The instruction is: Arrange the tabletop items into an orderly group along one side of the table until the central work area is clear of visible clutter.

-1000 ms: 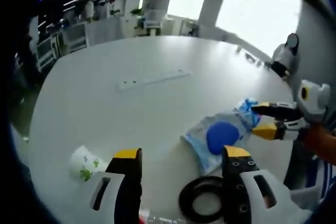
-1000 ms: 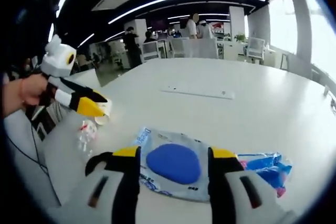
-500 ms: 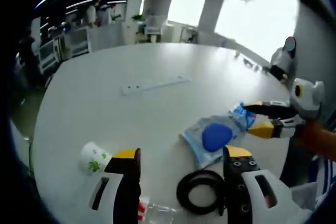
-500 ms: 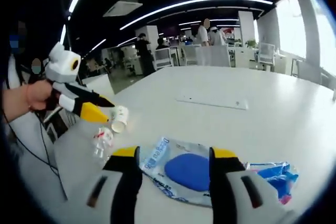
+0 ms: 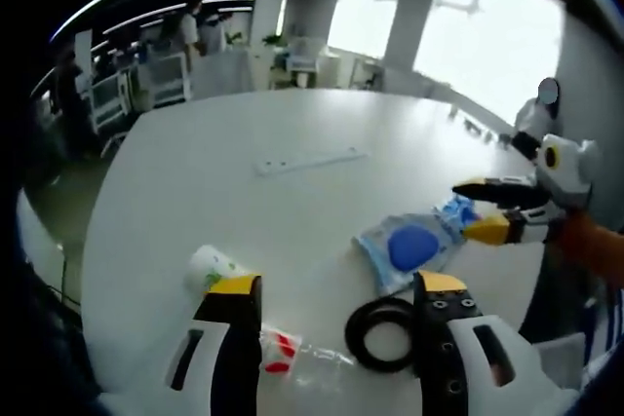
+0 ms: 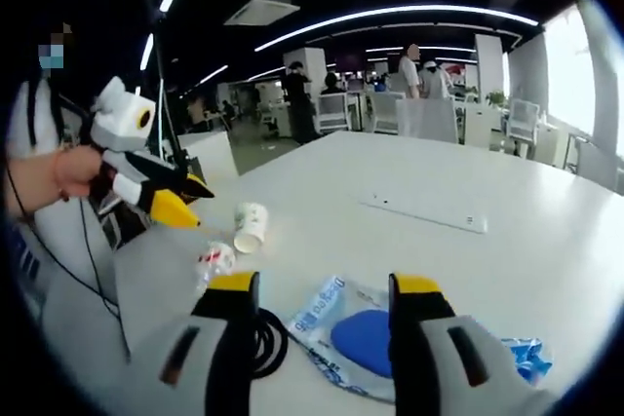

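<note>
My left gripper (image 5: 338,284) is open above the table's near edge, with nothing between its jaws. Below it lie a black cable coil (image 5: 385,333), a crushed clear bottle with a red label (image 5: 292,353) and a paper cup on its side (image 5: 213,265). A clear bag with a blue pad (image 5: 409,245) and a blue packet (image 5: 456,211) lie further right, beside my right gripper (image 5: 463,208). My right gripper (image 6: 324,284) is open and holds nothing, over the bag (image 6: 366,333) and coil (image 6: 268,338). The cup (image 6: 251,226) and bottle (image 6: 214,260) lie near the left gripper (image 6: 192,204).
A long white strip (image 5: 307,160) lies flat in the middle of the white table (image 5: 195,172), and shows again as the strip (image 6: 424,211). Chairs, desks and standing people fill the room behind the table's far edge. A hand (image 6: 58,172) holds the left gripper.
Both views have drawn back and risen, so more of the table shows. The cup, bottle and coil have come fully into view. The items lie where they were; both grippers stay open.
</note>
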A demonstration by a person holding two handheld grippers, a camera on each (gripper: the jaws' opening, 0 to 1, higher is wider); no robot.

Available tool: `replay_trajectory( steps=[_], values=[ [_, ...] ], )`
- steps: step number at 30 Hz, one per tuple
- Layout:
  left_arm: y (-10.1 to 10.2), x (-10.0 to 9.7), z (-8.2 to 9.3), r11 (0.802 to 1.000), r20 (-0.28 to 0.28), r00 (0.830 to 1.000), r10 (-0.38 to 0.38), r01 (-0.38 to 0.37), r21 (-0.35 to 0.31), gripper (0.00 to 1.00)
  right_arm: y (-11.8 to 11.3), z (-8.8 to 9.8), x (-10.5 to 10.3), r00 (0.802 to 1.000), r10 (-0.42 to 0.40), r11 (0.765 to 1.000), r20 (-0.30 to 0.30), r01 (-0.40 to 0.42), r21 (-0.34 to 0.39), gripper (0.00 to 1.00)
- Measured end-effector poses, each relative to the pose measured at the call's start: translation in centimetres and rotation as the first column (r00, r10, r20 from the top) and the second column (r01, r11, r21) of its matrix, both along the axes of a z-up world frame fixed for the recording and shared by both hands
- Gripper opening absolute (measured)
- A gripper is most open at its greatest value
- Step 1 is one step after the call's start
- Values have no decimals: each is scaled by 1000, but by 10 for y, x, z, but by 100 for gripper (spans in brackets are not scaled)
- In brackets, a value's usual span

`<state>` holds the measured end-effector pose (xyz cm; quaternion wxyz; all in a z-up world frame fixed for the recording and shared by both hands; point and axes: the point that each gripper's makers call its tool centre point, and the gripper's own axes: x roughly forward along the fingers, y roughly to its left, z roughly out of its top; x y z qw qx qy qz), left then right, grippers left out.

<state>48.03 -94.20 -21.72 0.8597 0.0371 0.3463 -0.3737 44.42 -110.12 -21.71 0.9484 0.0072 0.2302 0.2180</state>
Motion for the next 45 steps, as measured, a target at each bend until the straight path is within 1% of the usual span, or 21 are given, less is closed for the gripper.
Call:
replay_trajectory(
  steps=[5, 7, 10, 11, 15, 19, 22, 24, 26, 28, 29, 30, 31, 33, 34, 35, 37, 38, 41, 43, 45],
  values=[
    [19, -6, 2, 999, -7, 999, 37, -37, -8, 59, 24, 10, 6, 996, 93, 996, 11, -93, 2, 52],
    [27, -8, 3, 999, -3, 999, 53, -53, -8, 59, 32, 11, 9, 990, 142, 990, 9, -141, -28, 51],
    [37, -11, 5, 997, -5, 997, 76, -77, -19, 59, 44, 18, 15, 982, 189, 981, 18, -188, -36, 52],
    [39, -11, 5, 997, -5, 997, 81, -81, -17, 59, 51, 21, 17, 976, 218, 976, 25, -217, -34, 52],
    [49, -13, 7, 994, -4, 994, 107, -107, -24, 58, 63, 28, 27, 965, 262, 964, 29, -260, -49, 52],
    [60, -14, 6, 991, -9, 992, 127, -127, -28, 58, 79, 31, 34, 942, 335, 940, 24, -332, -79, 53],
    [67, -16, 7, 989, -12, 989, 145, -145, -40, 58, 93, 30, 39, 912, 409, 905, 8, -405, -129, 53],
    [71, -17, 5, 989, -14, 989, 147, -147, -33, 58, 100, 31, 44, 896, 444, 885, 14, -437, -162, 53],
    [75, -19, 3, 987, -22, 988, 156, -157, -37, 58, 110, 30, 48, 877, 480, 865, -4, -474, -164, 52],
    [79, -21, -1, 986, -33, 987, 159, -160, -34, 57, 122, 30, 53, 841, 541, 824, -6, -532, -196, 52],
    [81, -22, -2, 986, -36, 986, 163, -165, -33, 57, 126, 28, 57, 831, 556, 810, -21, -547, -214, 52],
    [82, -22, -2, 985, -38, 985, 167, -169, -40, 57, 131, 29, 61, 824, 566, 802, -16, -555, -220, 51],
    [84, -22, -2, 983, -41, 984, 175, -177, -47, 57, 139, 28, 63, 794, 607, 771, -28, -597, -222, 50],
    [88, -22, -4, 983, -45, 984, 175, -177, -43, 57, 147, 27, 69, 777, 629, 750, -36, -618, -235, 49],
    [90, -21, -5, 982, -46, 982, 181, -183, -45, 57, 154, 27, 72, 749, 662, 719, -42, -649, -249, 49],
    [92, -20, -5, 981, -48, 982, 184, -187, -48, 57, 158, 25, 75, 735, 676, 703, -50, -663, -258, 49],
    [95, -18, -6, 980, -48, 980, 191, -194, -47, 56, 168, 23, 84, 719, 693, 688, -47, -679, -256, 48],
    [96, -18, -7, 979, -48, 980, 194, -196, -48, 56, 172, 19, 88, 710, 701, 679, -67, -693, -243, 48],
    [99, -17, -11, 977, -59, 977, 204, -207, -51, 56, 182, 12, 95, 687, 722, 654, -81, -716, -246, 49],
    [102, -17, -14, 976, -62, 976, 207, -210, -50, 56, 190, 7, 99, 658, 748, 627, -86, -743, -235, 48],
    [104, -17, -17, 975, -68, 975, 211, -215, -52, 56, 193, -1, 107, 646, 754, 607, -117, -754, -251, 47]
  ],
)
